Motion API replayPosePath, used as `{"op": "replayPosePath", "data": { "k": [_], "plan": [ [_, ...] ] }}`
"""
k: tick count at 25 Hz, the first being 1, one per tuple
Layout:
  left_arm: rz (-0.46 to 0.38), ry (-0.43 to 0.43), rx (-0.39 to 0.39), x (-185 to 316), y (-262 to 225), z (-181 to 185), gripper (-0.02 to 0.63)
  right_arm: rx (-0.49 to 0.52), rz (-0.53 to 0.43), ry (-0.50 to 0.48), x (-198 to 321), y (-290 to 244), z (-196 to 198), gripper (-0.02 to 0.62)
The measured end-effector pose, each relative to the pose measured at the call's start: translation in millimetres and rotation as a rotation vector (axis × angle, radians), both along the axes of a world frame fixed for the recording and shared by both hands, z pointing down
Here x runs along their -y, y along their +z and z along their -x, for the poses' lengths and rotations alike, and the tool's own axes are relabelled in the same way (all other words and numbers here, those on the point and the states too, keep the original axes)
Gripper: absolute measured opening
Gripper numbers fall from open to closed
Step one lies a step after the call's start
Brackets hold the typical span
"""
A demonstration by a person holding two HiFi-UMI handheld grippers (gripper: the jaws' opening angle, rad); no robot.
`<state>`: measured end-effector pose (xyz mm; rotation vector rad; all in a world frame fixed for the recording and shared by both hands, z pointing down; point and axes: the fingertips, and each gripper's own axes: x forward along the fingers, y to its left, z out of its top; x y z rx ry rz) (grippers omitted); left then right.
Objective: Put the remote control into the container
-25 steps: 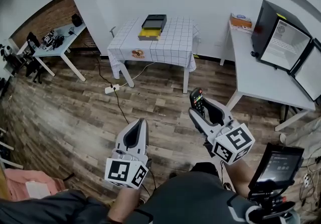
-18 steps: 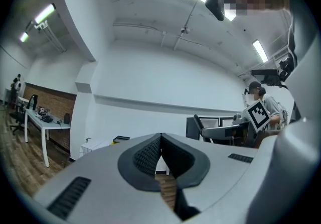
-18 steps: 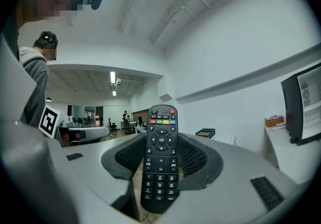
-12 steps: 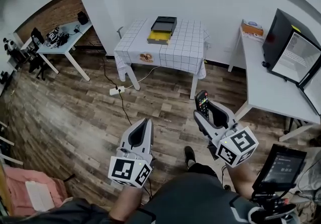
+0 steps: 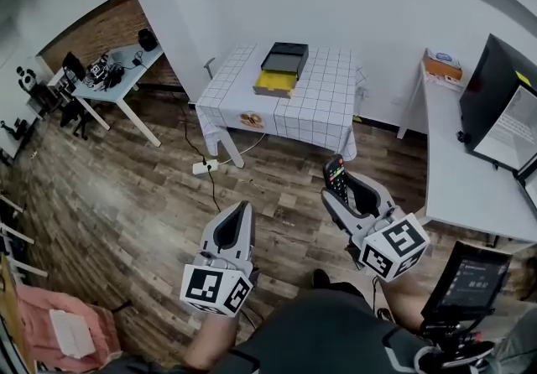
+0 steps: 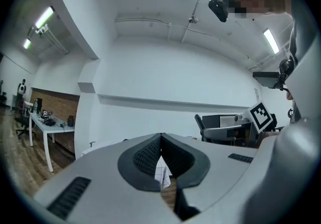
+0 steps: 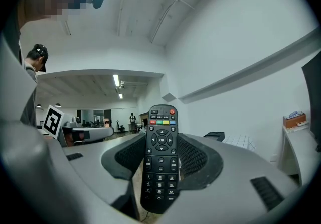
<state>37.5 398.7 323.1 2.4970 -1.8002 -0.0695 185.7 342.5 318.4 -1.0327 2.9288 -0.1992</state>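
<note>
Remote control [image 7: 161, 160], black and slim with rows of buttons, stands upright in the right claw [image 5: 348, 188]. The claw's ribbed black pads pinch its lower half from both sides. The left claw [image 5: 232, 224] carries nothing, and its two pads are pressed together.

Both claws are held out in front of the person, well short of a tabletop [image 5: 323, 87] draped in a white cloth with a grid pattern. Towards the far side of that tabletop sits the container [image 5: 284, 58], a flat dark grey box with a yellow compartment at its nearer end. A wooden plank floor [image 5: 126, 196] lies between the person and the tabletop.

Compared with a second ago, the tabletop sits lower and more central in the head view and looks nearer. The person appears to be walking towards it. The hold on the remote control looks unchanged.

This seems to be the carrying stretch. The remote control is well apart from the container, so the approach must finish before it can be lowered in.
</note>
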Motion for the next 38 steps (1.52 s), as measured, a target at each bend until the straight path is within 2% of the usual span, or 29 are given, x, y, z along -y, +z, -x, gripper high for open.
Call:
{"op": "replayPosePath", "data": {
  "k": [10,18,25,38],
  "plan": [
    [0.017,-0.057,0.002,94,-3,-8,0.009,0.015,0.002,-0.041,105,-1,-11,0.209],
    [0.053,-0.078,0.005,141,6,13,0.009,0.013,0.025,-0.048,161,7,7,0.209],
    [0.062,-0.031,-0.024,197,22,53,0.009,-0.01,0.045,0.0,205,17,44,0.209],
    [0.028,0.047,-0.029,287,9,147,0.009,-0.036,0.031,0.062,280,4,138,0.209]
  ]
}}
